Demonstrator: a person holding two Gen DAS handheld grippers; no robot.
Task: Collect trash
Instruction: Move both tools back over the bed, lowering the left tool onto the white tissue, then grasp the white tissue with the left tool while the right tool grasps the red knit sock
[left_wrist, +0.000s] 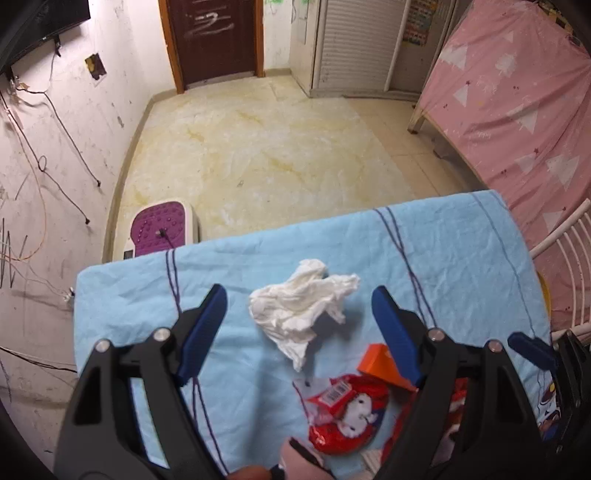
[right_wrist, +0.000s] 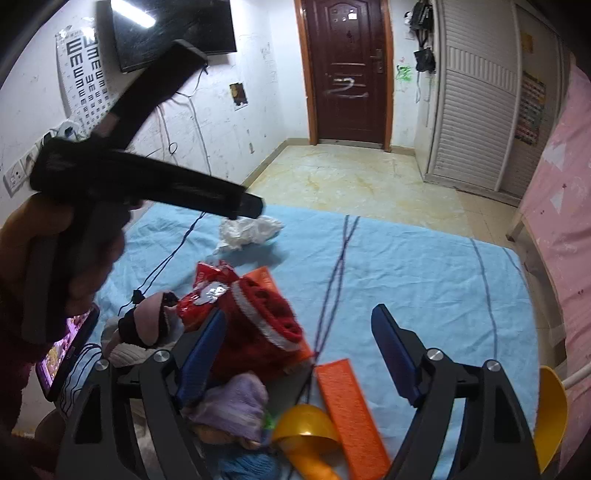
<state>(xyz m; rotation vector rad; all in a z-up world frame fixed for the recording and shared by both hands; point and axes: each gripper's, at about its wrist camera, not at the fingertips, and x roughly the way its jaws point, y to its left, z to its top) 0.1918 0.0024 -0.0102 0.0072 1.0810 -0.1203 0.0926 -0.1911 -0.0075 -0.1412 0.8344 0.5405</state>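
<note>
Honestly, left gripper (left_wrist: 299, 325) is wide open w/ nothing held, so drop straight over the crumpled tissue (left_wrist: 301, 308) & pinch its middle.

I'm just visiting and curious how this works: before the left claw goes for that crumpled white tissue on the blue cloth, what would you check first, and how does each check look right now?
1. Left gripper open wide enough: ok, both jaws stand apart with nothing between the pads.
2. Crumpled tissue lined up with it: ok, it sits between the fingers in the left view.
3. Tissue free of other things: ok, it lies apart from the red wrapper and the orange piece.
4. Pads down at the tissue: cannot tell.
5. Right gripper out of the way: ok, open and empty over the toy pile.
6. Somewhere to drop trash: cannot tell, no bin shows.
</note>
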